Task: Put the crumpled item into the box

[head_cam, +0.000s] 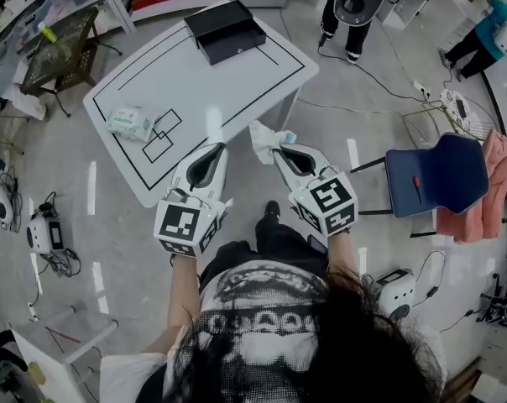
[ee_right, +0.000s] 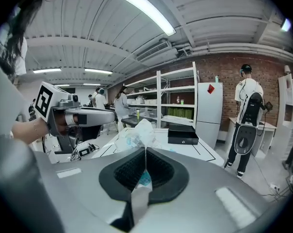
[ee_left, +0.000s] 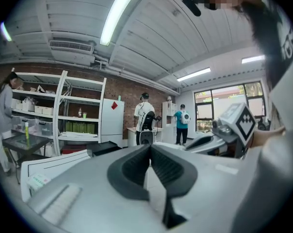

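My right gripper [head_cam: 278, 148] is shut on the crumpled item [head_cam: 263, 138], a white and pale blue plastic wrapper that sticks out past its jaws [ee_right: 137, 135]. It hangs just off the near right edge of the white table [head_cam: 195, 82]. The black box [head_cam: 225, 29] stands open at the table's far side, also visible in the right gripper view [ee_right: 182, 135]. My left gripper [head_cam: 213, 154] is shut with nothing in it, held over the table's near edge, beside the right one. In the left gripper view its jaws [ee_left: 150, 152] meet, and the right gripper [ee_left: 219, 132] shows at the right.
A flat white packet [head_cam: 129, 122] lies on the table's left part, beside black outlined rectangles. A blue chair [head_cam: 434, 175] with pink cloth [head_cam: 488, 187] stands to the right. Shelves, a dark trolley [head_cam: 60, 49] and other people are around the room. Devices and cables lie on the floor.
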`<move>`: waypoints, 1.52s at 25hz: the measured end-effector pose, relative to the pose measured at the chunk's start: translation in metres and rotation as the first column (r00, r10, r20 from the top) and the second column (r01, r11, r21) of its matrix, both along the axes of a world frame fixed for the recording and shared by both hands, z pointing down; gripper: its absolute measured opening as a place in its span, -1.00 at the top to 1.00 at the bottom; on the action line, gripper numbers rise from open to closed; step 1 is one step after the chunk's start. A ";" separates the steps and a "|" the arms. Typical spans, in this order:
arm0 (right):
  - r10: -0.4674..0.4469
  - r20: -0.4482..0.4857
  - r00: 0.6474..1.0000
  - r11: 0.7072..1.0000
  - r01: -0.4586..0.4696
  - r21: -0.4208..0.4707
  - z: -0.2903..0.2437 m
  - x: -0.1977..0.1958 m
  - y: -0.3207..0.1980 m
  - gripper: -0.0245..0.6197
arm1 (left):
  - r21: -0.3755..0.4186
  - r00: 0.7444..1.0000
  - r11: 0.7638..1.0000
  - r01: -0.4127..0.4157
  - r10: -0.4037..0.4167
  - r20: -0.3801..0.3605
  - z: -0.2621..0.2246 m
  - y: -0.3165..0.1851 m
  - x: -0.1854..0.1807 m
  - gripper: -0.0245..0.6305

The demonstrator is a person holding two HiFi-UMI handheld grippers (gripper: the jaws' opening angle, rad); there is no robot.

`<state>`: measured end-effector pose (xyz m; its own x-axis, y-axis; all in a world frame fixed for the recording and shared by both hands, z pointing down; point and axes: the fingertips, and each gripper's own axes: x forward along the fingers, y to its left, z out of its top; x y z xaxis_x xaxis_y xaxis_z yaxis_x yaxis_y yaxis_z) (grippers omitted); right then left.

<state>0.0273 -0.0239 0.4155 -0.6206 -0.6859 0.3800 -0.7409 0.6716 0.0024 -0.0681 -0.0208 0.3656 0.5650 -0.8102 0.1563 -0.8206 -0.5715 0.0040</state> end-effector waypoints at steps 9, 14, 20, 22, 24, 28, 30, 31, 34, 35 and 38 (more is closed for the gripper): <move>-0.031 0.019 0.999 1.000 0.031 -0.001 -0.003 0.053 -0.079 0.90 | -0.010 0.999 0.999 0.041 -0.041 0.003 -0.003 -0.076 0.053 0.93; -0.055 0.031 0.998 0.998 0.055 0.008 -0.002 0.074 -0.107 0.90 | -0.012 0.998 0.998 0.065 -0.065 0.001 -0.003 -0.100 0.075 0.93; -0.096 0.041 0.994 0.995 0.096 0.013 0.001 0.086 -0.128 0.90 | -0.009 0.995 0.995 0.101 -0.101 0.001 -0.001 -0.117 0.089 0.93; -0.105 0.046 0.993 0.994 0.105 0.013 0.001 0.088 -0.132 0.90 | -0.011 0.994 0.994 0.112 -0.112 0.007 0.000 -0.119 0.092 0.93; -0.113 0.054 0.992 0.994 0.112 0.012 0.002 0.091 -0.136 0.90 | -0.015 0.992 0.992 0.124 -0.123 0.013 0.001 -0.121 0.093 0.93; -0.125 0.070 0.990 0.992 0.125 0.003 0.007 0.093 -0.140 0.90 | -0.028 0.989 0.989 0.144 -0.143 0.031 0.005 -0.123 0.094 0.93; -0.126 0.076 0.989 0.992 0.127 -0.005 0.011 0.094 -0.143 0.90 | -0.038 0.988 0.988 0.150 -0.148 0.038 0.009 -0.124 0.094 0.93; -0.125 0.078 0.989 0.992 0.126 -0.009 0.012 0.094 -0.144 0.90 | -0.044 0.988 0.987 0.152 -0.150 0.040 0.011 -0.125 0.093 0.93; -0.119 0.084 0.989 0.992 0.121 -0.018 0.016 0.093 -0.151 0.90 | -0.059 0.987 0.986 0.156 -0.154 0.047 0.015 -0.130 0.089 0.93; -0.117 0.085 0.990 0.993 0.119 -0.020 0.017 0.093 -0.154 0.90 | -0.063 0.987 0.986 0.157 -0.154 0.050 0.016 -0.133 0.088 0.93; -0.111 0.080 0.991 0.993 0.113 -0.021 0.020 0.093 -0.167 0.90 | -0.071 0.987 0.985 0.155 -0.152 0.052 0.020 -0.143 0.085 0.93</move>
<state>0.1201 -0.1906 0.4353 -0.7219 -0.6007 0.3436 -0.6579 0.7497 -0.0716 0.0172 -0.1637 0.3859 0.4257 -0.8716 0.2430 -0.8988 -0.4384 0.0020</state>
